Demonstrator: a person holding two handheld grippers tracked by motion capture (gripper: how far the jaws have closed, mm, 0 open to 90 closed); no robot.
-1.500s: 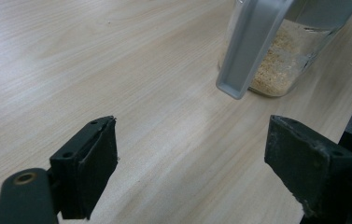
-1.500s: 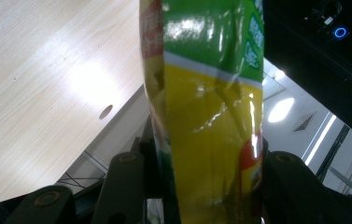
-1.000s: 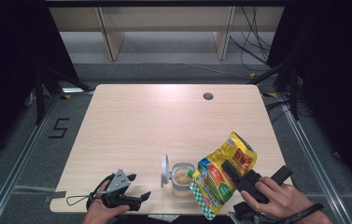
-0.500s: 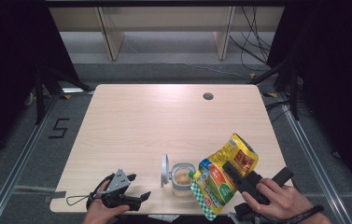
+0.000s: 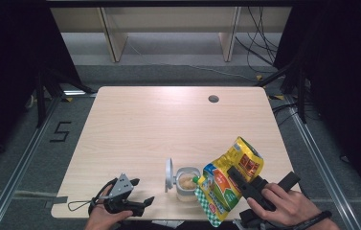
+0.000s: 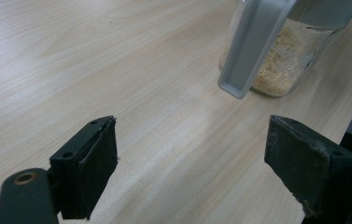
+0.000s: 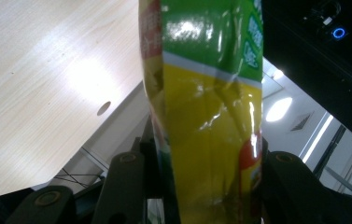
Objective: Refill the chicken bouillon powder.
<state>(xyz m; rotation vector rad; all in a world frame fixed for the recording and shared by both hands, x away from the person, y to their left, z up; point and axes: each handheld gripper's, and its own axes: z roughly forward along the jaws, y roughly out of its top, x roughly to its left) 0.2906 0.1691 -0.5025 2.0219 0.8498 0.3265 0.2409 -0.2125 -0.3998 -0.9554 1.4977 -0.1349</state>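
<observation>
Here, in the high view, your right gripper at the lower right pinches a pouch, tilted so its lower corner hangs over the open jar at bottom centre, which looks set for pouring. The jar's lid stands flipped up on its left, clear of the mouth. Your left gripper rests at the lower left near the table edge, leaving wide bare wood above. In the left gripper view, its jaws stand spread with nothing between them; the jar, part full of crumbs, sits at the upper right beside the table's near edge. In the right gripper view, the pouch runs up the middle, squeezed between both jaws.
</observation>
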